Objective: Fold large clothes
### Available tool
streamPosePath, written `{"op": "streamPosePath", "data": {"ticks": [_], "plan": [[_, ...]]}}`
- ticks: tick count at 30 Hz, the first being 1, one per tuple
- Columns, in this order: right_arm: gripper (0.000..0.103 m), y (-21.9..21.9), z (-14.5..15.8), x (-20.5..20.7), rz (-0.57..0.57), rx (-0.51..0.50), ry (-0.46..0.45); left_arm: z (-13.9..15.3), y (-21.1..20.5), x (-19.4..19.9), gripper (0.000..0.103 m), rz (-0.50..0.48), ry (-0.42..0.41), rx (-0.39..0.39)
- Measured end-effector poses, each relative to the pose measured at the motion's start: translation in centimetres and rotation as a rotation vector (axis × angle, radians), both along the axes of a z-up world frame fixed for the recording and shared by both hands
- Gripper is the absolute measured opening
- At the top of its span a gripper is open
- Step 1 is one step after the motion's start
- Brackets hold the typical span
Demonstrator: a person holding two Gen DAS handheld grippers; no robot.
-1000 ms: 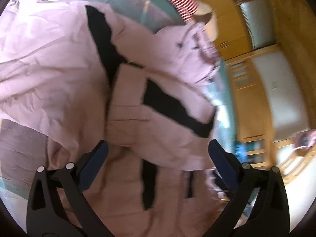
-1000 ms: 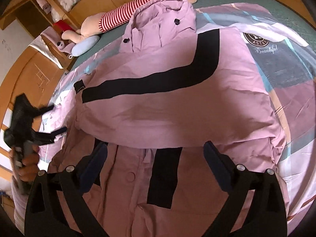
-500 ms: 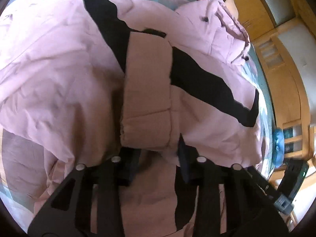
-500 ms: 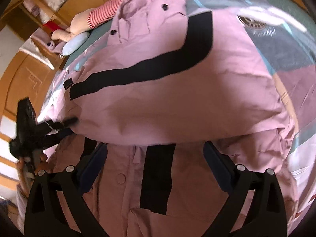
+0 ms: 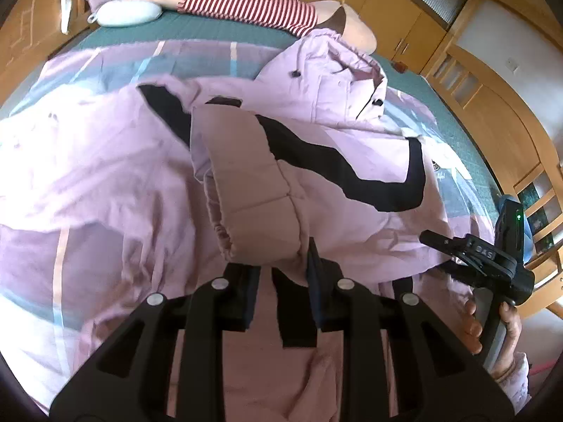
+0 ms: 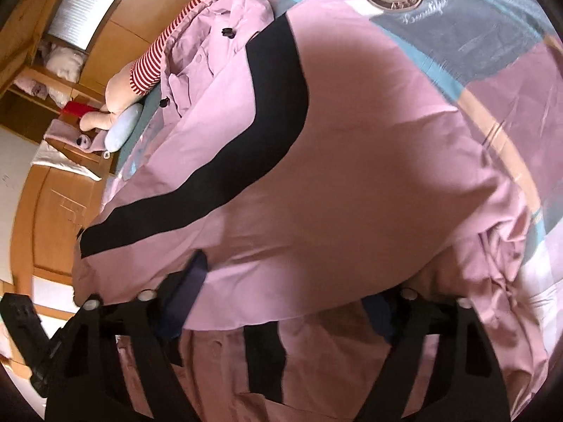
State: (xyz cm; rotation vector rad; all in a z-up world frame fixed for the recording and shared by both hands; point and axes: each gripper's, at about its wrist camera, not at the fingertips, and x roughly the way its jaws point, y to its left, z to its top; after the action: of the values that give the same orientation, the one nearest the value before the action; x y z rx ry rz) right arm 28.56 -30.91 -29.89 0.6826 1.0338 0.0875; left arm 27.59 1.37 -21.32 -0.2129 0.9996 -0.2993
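Observation:
A large pink jacket (image 5: 140,183) with black stripes lies spread on the bed, hood (image 5: 337,77) at the far end. My left gripper (image 5: 281,281) is closed on the cuff of the sleeve (image 5: 253,190) that is folded across the body. My right gripper (image 6: 281,302) has its jaws closing around the lower edge of the folded-over jacket (image 6: 352,176) panel, with a gap still between them. The right gripper also shows in the left wrist view (image 5: 457,246), at the jacket's right edge, held by a hand.
The bed has a patchwork cover (image 5: 105,66) and a green sheet (image 5: 197,28). A striped plush doll (image 5: 246,3) and a pale blue pillow (image 5: 126,14) lie at the head. Wooden cabinets (image 5: 499,112) stand on the right.
My left gripper went from wide open to closed on the sleeve cuff. My right gripper moved in to the jacket's lower edge and its jaws narrowed.

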Motion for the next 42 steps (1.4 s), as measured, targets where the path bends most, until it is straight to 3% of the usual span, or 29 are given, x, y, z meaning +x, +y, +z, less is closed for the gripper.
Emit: {"op": "streamPosePath", "data": {"ticks": [1,2,5,8,15,28,30,31,32,33,36,40,42], "plan": [[0.034,0.0,0.0,-0.1,-0.002,-0.016,-0.006,-0.4,0.4,-0.1,0.024,0.008,0.014,0.005],[0.023,0.0,0.1,-0.2,-0.002,-0.021,-0.015,-0.8,0.4,0.2,0.024,0.011,0.026,0.020],[0.015,0.5,0.7,-0.5,0.024,-0.044,-0.058,-1.2,0.8,0.4,0.024,0.025,0.021,0.047],[0.013,3.4,2.0,-1.0,0.111,-0.165,-0.120,-1.3,1.4,0.6,0.024,0.060,0.017,0.089],[0.013,5.7,1.1,-0.5,0.207,-0.213,-0.116,-1.3,3.2,1.0,0.025,0.110,0.031,0.085],[0.014,3.7,1.1,-0.7,0.133,-0.151,-0.067,-3.7,1.6,1.7,0.026,0.092,0.085,0.112],[0.034,3.8,0.9,-0.6,0.151,-0.159,-0.039,-3.9,1.3,1.8,0.026,0.091,0.082,0.140],[0.061,4.0,0.9,-0.6,0.160,-0.162,-0.034,-4.0,1.2,1.9,0.027,0.091,0.083,0.147],[0.079,4.2,1.2,-0.8,0.163,-0.161,-0.051,-4.0,1.2,1.9,0.027,0.092,0.085,0.149],[0.081,4.5,1.5,-0.9,0.176,-0.163,-0.069,-4.1,1.3,2.0,0.027,0.093,0.088,0.148],[0.081,5.7,2.0,-1.0,0.242,-0.172,-0.095,-4.1,1.4,2.0,0.028,0.099,0.090,0.145],[0.079,5.3,1.9,-1.1,0.182,-0.212,-0.104,-4.3,1.5,2.0,0.030,0.103,0.096,0.150],[0.055,4.1,1.9,-1.2,0.112,-0.228,-0.106,-4.3,1.3,1.9,0.029,0.101,0.090,0.158]]}}
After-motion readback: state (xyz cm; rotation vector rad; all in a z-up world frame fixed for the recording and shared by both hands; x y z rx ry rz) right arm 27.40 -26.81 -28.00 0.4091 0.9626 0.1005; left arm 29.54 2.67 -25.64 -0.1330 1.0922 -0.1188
